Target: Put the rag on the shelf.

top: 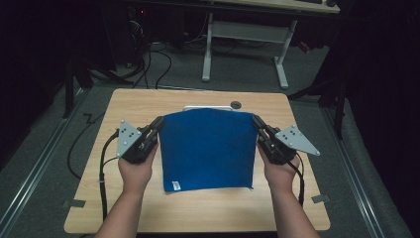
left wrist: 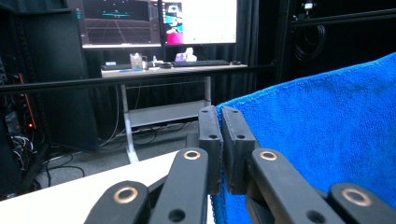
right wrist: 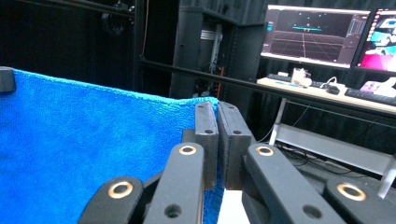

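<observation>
High view: I hold a blue cloth (top: 208,148) at the centre of the frame, above the light wooden desk (top: 198,208). My left hand-held gripper (top: 159,122) pinches the cloth's upper left corner and my right hand-held gripper (top: 255,120) pinches its upper right corner; both are clenched on the fabric. The top edge runs taut between them, and the lower edge lies on the desk toward the bottom of the frame, where a small white label (top: 176,185) sits at the lower left corner.

Hidden or unclear: a white flat thing (top: 208,107) just above the cloth's top edge is mostly covered, so I cannot tell what it is. A small dark round spot (top: 236,104) lies on the desk beside it. My forearms are cut off at the bottom edge.

Left gripper view: the jaws stand closed on the cloth's (left wrist: 317,135) corner at centre frame; the cloth fills the right half and hides whatever lies behind it. The left hand-held gripper (left wrist: 220,116) grips fabric at its tips.

Right gripper view: the right hand-held gripper (right wrist: 217,109) is clamped on the cloth (right wrist: 84,154), which covers the left half. A dark block (right wrist: 6,78) at the left edge is cut off. Monitors (right wrist: 308,35) glow at upper right.
</observation>
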`<state>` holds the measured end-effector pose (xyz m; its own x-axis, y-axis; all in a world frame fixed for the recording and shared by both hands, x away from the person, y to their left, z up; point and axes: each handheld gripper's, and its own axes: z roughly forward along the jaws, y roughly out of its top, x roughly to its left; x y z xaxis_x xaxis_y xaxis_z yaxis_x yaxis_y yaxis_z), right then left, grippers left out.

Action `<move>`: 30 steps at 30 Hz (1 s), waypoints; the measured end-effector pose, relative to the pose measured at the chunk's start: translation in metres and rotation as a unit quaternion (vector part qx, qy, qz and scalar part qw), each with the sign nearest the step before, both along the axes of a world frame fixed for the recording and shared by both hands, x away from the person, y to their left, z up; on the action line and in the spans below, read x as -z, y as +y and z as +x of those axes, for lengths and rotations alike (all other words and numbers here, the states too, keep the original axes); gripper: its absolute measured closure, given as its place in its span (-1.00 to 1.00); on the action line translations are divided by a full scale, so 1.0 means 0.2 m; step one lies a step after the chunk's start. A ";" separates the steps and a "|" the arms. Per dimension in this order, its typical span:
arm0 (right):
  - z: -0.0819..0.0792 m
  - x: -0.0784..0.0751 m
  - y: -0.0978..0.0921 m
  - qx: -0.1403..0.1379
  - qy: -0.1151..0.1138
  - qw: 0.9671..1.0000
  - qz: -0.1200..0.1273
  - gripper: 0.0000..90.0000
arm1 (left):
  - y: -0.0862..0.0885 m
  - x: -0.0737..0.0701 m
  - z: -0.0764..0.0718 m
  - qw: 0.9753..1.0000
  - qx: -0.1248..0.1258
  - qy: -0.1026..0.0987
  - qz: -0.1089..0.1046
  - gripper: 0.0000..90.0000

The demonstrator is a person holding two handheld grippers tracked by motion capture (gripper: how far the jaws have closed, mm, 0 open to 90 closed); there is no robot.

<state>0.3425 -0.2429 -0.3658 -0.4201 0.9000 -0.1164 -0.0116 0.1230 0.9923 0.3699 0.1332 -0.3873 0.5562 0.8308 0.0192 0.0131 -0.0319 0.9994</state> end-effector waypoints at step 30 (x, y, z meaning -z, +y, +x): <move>0.15 -0.22 -0.07 0.004 -0.009 1.000 0.022 0.96 | 0.00 -0.29 0.20 0.999 -0.008 -0.027 0.036 0.95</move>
<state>0.3716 -0.2571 -0.3226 -0.4112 0.9076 -0.0847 -0.0279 0.0803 0.9964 0.4093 0.1325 -0.3299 0.5398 0.8347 0.1090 -0.0401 -0.1039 0.9938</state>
